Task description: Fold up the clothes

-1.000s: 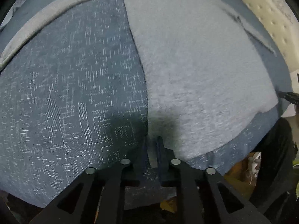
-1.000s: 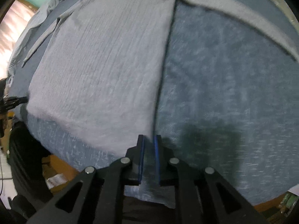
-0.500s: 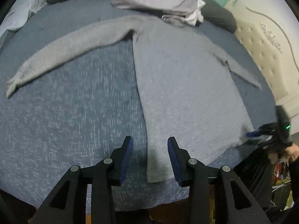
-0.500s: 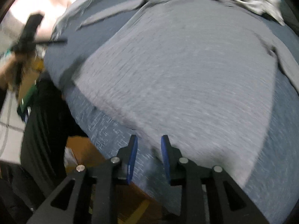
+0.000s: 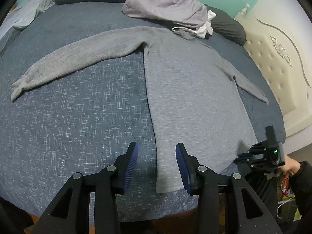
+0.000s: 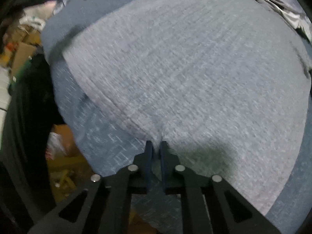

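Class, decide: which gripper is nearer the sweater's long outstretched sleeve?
Left. The left gripper hovers over the hem corner on that sleeve's side; the right gripper is at the opposite hem corner.

Blue bed (image 5: 78, 120), grey sweater (image 5: 191, 89) flat.

The sweater (image 5: 187, 89) lies flat on the bed (image 5: 78, 128), seemingly touching the clothes pile (image 5: 165, 5) behind it.
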The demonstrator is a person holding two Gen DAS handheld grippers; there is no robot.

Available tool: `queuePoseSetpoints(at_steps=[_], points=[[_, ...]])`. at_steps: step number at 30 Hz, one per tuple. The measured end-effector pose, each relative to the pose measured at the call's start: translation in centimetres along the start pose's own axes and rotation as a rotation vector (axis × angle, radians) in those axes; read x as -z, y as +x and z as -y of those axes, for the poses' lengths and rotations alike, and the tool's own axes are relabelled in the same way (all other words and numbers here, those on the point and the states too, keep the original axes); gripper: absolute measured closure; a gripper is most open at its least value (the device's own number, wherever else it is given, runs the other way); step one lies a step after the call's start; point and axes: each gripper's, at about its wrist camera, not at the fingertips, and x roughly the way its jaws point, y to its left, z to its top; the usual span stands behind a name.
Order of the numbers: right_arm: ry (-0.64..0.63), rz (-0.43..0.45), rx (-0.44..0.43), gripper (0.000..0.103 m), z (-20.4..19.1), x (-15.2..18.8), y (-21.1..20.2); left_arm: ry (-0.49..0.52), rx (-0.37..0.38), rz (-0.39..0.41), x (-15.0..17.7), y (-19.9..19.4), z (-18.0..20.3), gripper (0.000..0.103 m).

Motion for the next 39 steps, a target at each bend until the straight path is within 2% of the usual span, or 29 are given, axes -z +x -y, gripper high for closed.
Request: queuePoseSetpoints(at_steps=[5, 8, 12, 15, 19, 21, 25, 27, 30, 31, 35, 39], points=[[0.077, 0.032, -0.151, 0.097, 2.1, 0.8, -2.4, -0.019, 0.006, 0.001, -0.1, 0.3, -0.6, 0.059], [0.118, 0.006, -0.176, 0.097, 2.9, 1.3, -1.4, -0.026, 0.011, -0.003, -0.3, 0.6, -0.6, 0.059], [0.127, -0.054, -0.189, 0.093, 1.7, 1.8, 0.2, -0.015, 0.018, -0.008, -0.4, 0.8, 0.1, 0.059], [0.098, -0.041, -0.177, 0.093, 1.0, 1.8, -0.5, 0.001, 0.020, -0.013, -0.4, 0.9, 0.6, 0.059], [0.141, 0.065, -0.133, 0.093, 2.4, 1.0, -3.2, 0.010, 0.020, -0.023, -0.4, 1.3, 1.1, 0.056], [0.134, 0.084, -0.120, 0.093, 2.2, 0.4, -3.5, 0.013, 0.019, -0.032, -0.4, 1.7, 1.3, 0.056], [0.058, 0.035, -0.059, 0.093, 0.4, -0.4, -1.6, 0.027, 0.021, -0.054, 0.0, 2.3, 1.8, 0.056], [0.012, -0.022, 0.020, 0.093, 0.1, -0.3, 0.0, 0.034, 0.023, -0.065, 0.2, 2.6, 2.0, 0.056], [-0.009, -0.058, 0.130, 0.093, 0.4, -0.2, 1.7, 0.044, 0.024, -0.077, 0.5, 2.8, 2.2, 0.056], [-0.003, -0.061, 0.137, 0.096, 0.6, -0.3, 2.1, 0.044, 0.022, -0.081, 0.6, 3.0, 2.2, 0.056], [-0.007, -0.065, 0.161, 0.096, 0.4, -0.5, 2.2, 0.043, 0.018, -0.098, 0.9, 3.5, 1.9, 0.056], [0.052, -0.017, 0.120, 0.096, 1.5, -0.3, 0.5, 0.042, 0.018, -0.126, 1.3, 4.4, 1.7, 0.056]])
